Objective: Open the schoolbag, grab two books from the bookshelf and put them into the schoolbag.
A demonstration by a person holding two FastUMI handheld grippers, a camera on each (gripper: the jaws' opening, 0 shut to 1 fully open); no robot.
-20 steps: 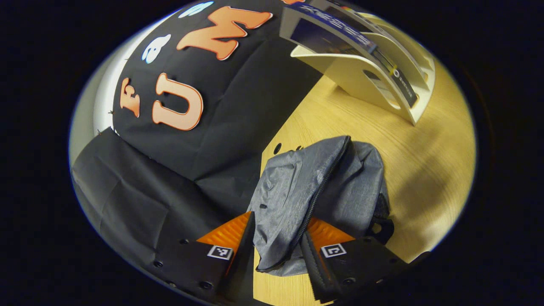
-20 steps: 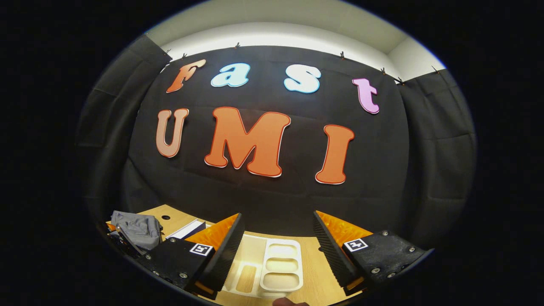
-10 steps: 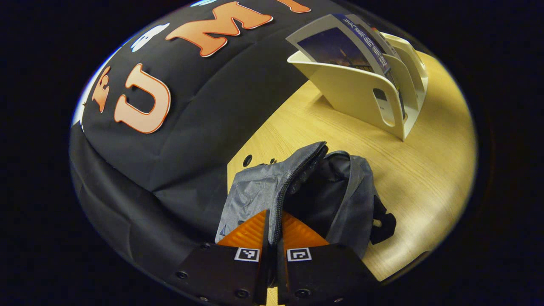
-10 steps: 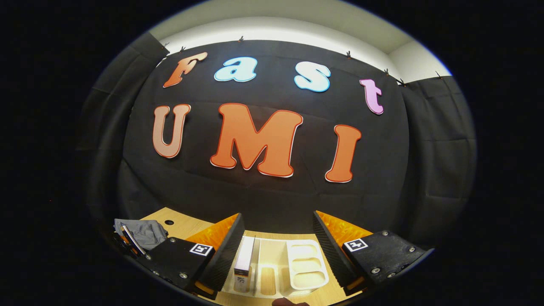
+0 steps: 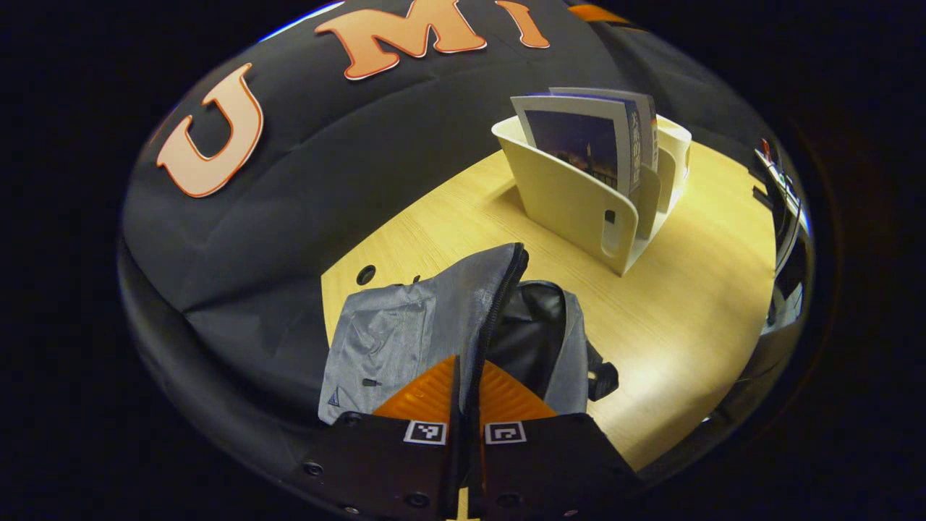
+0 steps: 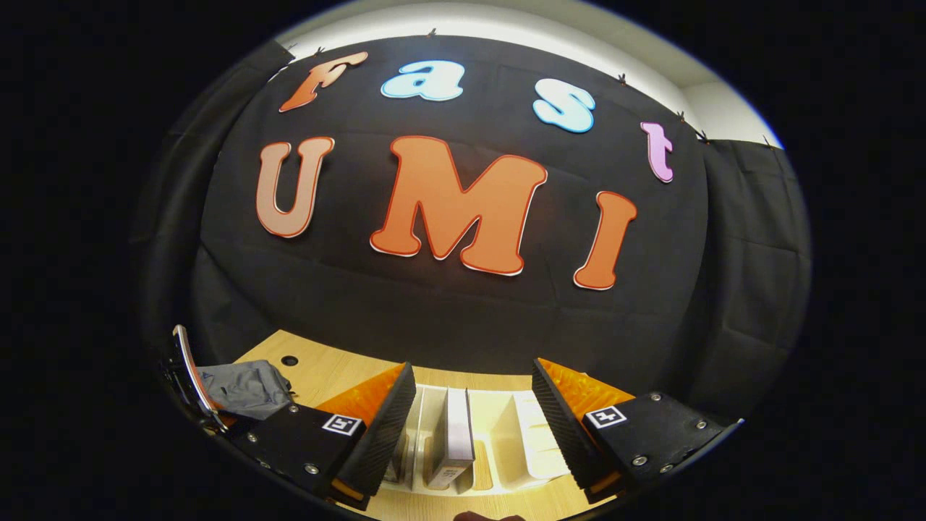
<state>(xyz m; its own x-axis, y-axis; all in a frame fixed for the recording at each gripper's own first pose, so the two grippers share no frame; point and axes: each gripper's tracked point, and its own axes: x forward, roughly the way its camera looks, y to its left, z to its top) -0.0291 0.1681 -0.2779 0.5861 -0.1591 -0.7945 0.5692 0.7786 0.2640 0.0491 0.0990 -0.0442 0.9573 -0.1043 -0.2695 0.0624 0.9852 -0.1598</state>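
Note:
The grey schoolbag point(image 5: 405, 333) lies on the wooden table, its zip open and the dark lining point(image 5: 528, 333) showing. My left gripper point(image 5: 465, 376) is shut on the bag's zipped edge and holds that flap up. Beyond it stands the cream bookshelf point(image 5: 579, 210) with books point(image 5: 582, 141) upright in it. In the right gripper view my right gripper point(image 6: 474, 405) is open just above the bookshelf point(image 6: 517, 449), and a white-spined book point(image 6: 456, 434) stands between its fingers without touching them. The schoolbag point(image 6: 246, 387) and the left gripper point(image 6: 189, 376) show at the far left.
The wooden table point(image 5: 694, 318) has bare room to the right of the bag and in front of the bookshelf. A round cable hole point(image 5: 366, 274) sits near the table's back edge. The black cloth wall stands close behind the table.
The left gripper shut on the bag's zip edge and lifted it, opening the bag wider. The right gripper moved along over the bookshelf until a book stands between its open fingers.

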